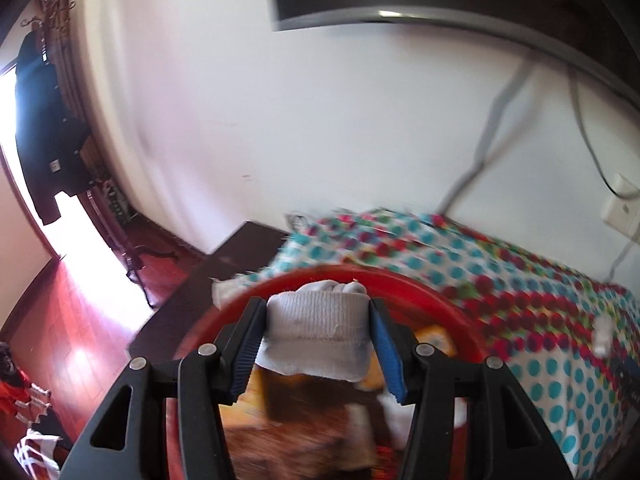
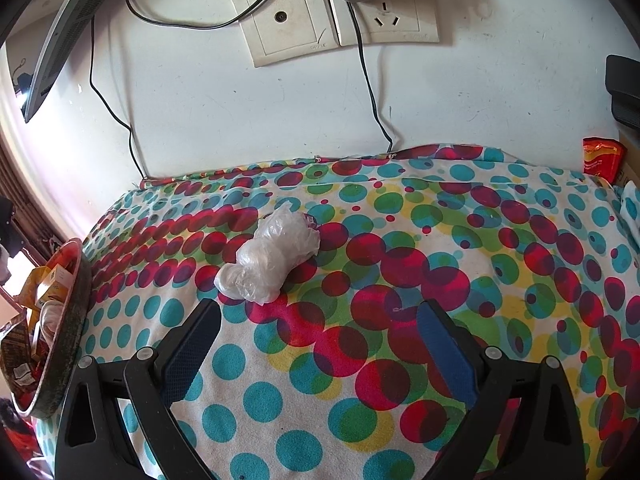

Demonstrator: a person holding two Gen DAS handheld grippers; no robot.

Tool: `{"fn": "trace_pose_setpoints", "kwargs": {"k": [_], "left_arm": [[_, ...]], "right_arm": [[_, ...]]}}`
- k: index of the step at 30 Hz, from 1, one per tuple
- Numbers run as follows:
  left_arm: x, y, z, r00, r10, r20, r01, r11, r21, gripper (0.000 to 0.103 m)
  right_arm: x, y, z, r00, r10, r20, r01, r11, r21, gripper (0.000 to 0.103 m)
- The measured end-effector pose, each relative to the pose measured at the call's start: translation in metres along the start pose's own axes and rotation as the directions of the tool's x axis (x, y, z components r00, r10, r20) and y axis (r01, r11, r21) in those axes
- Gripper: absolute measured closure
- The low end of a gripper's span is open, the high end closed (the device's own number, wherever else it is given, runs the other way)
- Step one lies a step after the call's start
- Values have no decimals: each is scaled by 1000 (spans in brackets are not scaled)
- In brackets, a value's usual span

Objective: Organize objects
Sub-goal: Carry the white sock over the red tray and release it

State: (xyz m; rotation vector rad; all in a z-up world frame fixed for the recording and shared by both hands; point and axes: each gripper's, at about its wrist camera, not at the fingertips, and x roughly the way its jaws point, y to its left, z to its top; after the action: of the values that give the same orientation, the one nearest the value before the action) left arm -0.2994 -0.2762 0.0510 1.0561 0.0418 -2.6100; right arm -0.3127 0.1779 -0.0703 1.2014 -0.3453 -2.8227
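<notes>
- Currently, left wrist view, blurred throughout: left gripper (image 1: 318, 322) is clenched on a white rolled sock (image 1: 316, 334), blue pads pressing it from both sides; the cuff band faces the camera.
- Sock hangs above the red basin (image 1: 400, 280); inside the basin, below the jaws, sit yellow and brown packets, too smeared to name.
- Basin stands at the edge of the dotted cloth (image 1: 520, 300) that covers the table; dark floor and a bright doorway lie off to the left.
- Judgement: the step in hand is dropping the sock into the basin; the blur hints at motion, direction not readable.
- Next move, as I read it: bring the sock low over a free spot among the packets, then let the jaws part; a release from too high could bounce it off the rim.

- Right wrist view, sharp: right gripper (image 2: 320, 316) is released, jaws spread wide with nothing between them, poised over the dotted cloth (image 2: 500, 280).
- Crumpled clear plastic bag (image 2: 272, 260) lies on the cloth just ahead of the left-hand finger, not touching it; wall sockets (image 2: 336, 20) and cables above.
- Basin (image 2: 68, 320) shows at far left, well apart from the bag, already holding boxes and wrappers.
- Judgement: the bag looks like the next thing to collect; the grasp calls for shifting left and forward so the bundle sits between the pads, then closing gently; thin film may slip or spring open.
</notes>
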Motion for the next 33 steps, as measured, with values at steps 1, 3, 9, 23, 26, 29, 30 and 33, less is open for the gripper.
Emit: {"fn": "trace_pose_setpoints", "kwargs": {"k": [1, 3, 9, 23, 26, 29, 30, 33], "left_arm": [[5, 16, 6, 1000, 16, -14, -16, 1000, -21, 50], [20, 42, 10, 997, 24, -78, -28, 998, -62, 49], [54, 80, -9, 984, 46, -175, -66, 992, -109, 49], [84, 87, -47, 955, -14, -297, -28, 990, -138, 49], [72, 78, -57, 946, -94, -309, 59, 991, -121, 49], [71, 54, -57, 928, -163, -335, 143, 986, -84, 48], [73, 42, -54, 923, -172, -343, 160, 985, -64, 48], [86, 19, -51, 919, -159, -360, 164, 986, -18, 48]], "right_arm": [[1, 0, 0, 1000, 1, 1, -1, 1000, -1, 5], [-1, 1, 0, 1000, 0, 2, 0, 1000, -3, 5], [0, 1, 0, 1000, 2, 2, -2, 1000, -2, 4], [0, 1, 0, 1000, -4, 4, 4, 1000, -1, 4], [0, 1, -1, 1000, -3, 3, 3, 1000, -2, 4], [0, 2, -1, 1000, -3, 3, 3, 1000, -1, 4], [0, 1, -1, 1000, -4, 3, 4, 1000, 0, 4], [0, 2, -1, 1000, -3, 2, 3, 1000, -1, 4]]}}
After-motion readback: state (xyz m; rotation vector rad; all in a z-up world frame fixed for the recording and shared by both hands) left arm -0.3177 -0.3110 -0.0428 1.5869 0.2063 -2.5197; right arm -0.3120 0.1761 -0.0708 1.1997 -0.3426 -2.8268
